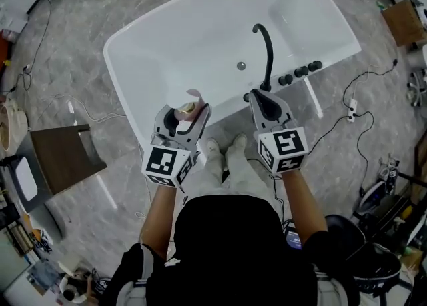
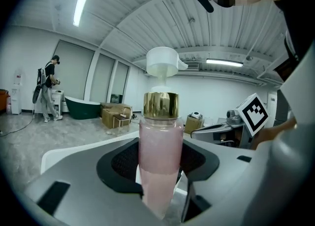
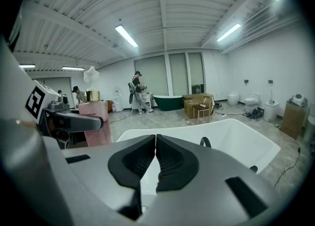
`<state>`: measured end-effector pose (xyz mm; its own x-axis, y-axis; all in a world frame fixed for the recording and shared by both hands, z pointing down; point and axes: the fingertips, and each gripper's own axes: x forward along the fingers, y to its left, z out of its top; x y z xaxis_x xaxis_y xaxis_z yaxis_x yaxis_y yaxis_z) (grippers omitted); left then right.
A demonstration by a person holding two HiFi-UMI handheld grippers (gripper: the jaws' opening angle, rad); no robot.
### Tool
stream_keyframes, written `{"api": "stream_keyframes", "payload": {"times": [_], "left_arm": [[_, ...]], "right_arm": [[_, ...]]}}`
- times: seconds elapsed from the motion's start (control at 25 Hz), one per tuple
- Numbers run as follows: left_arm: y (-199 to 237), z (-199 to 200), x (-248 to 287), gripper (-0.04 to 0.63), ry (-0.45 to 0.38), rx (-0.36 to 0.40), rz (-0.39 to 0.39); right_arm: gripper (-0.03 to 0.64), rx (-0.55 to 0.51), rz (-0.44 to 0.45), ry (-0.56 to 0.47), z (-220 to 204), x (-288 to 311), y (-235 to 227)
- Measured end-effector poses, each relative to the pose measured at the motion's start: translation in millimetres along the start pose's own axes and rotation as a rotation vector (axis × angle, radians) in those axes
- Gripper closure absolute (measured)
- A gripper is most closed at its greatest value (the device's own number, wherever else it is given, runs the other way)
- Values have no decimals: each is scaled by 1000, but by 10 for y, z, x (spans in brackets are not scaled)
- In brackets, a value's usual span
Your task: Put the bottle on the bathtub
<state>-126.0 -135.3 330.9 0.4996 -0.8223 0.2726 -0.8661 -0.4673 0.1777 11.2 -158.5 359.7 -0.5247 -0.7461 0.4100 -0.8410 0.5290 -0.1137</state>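
A pink pump bottle (image 2: 158, 156) with a gold collar and white pump head stands upright between the jaws of my left gripper (image 1: 183, 115), which is shut on it. In the head view the bottle (image 1: 186, 107) hangs over the near rim of the white bathtub (image 1: 167, 45). It also shows at the left of the right gripper view, as the bottle (image 3: 93, 108). My right gripper (image 1: 265, 102) is shut with nothing between its pads, just in front of the tub's near rim by the black tap (image 1: 267, 53).
Black knobs (image 1: 300, 71) sit on the tub rim right of the tap. A dark stool (image 1: 65, 158) stands on the floor to the left, cables and a power strip (image 1: 351, 110) to the right. A person (image 3: 137, 92) stands far off by a green tub (image 3: 169, 102).
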Motion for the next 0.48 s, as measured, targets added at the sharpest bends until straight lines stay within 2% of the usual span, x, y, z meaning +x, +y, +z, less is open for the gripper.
{"api": "stream_keyframes", "payload": {"times": [0.48], "left_arm": [[-20, -968, 335, 359, 108, -41, -21]], "right_arm": [[592, 45, 5, 99, -799, 199, -166]]}}
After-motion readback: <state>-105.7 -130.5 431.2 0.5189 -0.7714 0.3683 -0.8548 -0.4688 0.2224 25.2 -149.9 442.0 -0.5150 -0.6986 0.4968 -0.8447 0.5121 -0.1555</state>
